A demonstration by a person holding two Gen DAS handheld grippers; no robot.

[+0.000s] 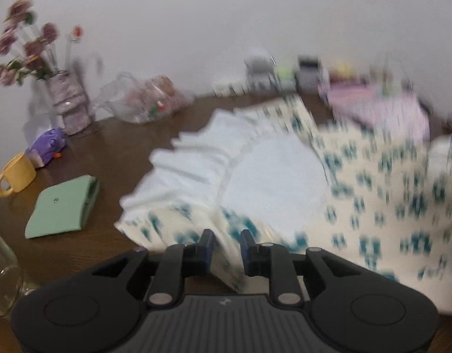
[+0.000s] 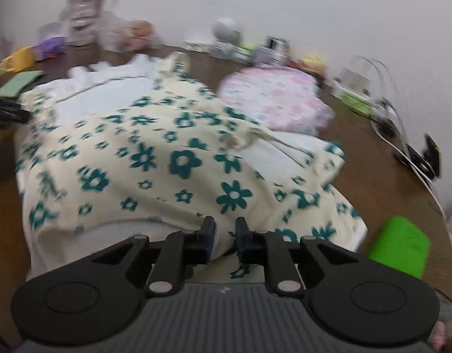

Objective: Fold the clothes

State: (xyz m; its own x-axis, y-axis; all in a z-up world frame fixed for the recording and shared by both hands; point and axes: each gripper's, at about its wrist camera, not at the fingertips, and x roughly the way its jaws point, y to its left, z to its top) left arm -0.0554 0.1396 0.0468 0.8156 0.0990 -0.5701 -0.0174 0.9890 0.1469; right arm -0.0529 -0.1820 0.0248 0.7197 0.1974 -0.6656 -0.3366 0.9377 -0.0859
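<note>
While both views blurred, the left gripper [image 1: 226, 245] pinched a fold of the flowered dress [image 1: 373, 194] between its fingers, and the right gripper [image 2: 224, 236] likewise clamped the dress [image 2: 155, 158] hem. The garment lay spread across the brown table [image 1: 108, 144], its white ruffled collar [image 1: 202, 158] toward 11 o'clock. At 9 o'clock sat a green pouch [image 1: 62, 206] and a yellow mug [image 1: 15, 175]; a vase of flowers [image 1: 70, 100] stood at 10. A pink bundle [image 2: 273, 100] lay just beyond the dress at 1 o'clock; a green block [image 2: 399, 245] sat near the right gripper at 3.
</note>
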